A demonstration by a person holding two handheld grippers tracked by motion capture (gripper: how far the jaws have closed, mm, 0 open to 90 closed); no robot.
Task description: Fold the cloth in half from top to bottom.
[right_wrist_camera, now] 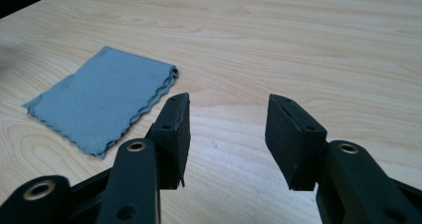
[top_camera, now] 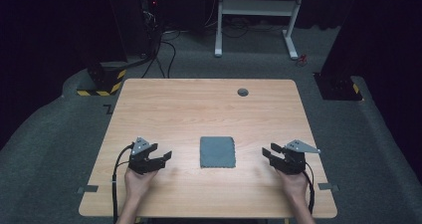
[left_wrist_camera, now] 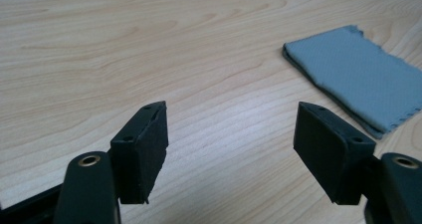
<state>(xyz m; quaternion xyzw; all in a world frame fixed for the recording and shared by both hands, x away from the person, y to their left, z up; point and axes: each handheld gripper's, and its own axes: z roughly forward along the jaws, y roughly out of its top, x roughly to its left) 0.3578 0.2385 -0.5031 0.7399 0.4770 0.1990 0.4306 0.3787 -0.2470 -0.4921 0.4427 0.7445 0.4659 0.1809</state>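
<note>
Folded grey cloth lying flat at lower centre of high view, on wooden table, untouched. Left gripper resting at lower left, jaws spread wide, gripping nothing. Right gripper sitting at lower right, jaws likewise released, empty. Both standing apart from cloth, flanking it. Judging work as not begun: reaching and grasping all remaining. No brand, label or readable writing appearing anywhere.

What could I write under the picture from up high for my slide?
Two open grippers, left gripper and right gripper, wait on either side of a folded grey cloth on a wooden table.
</note>
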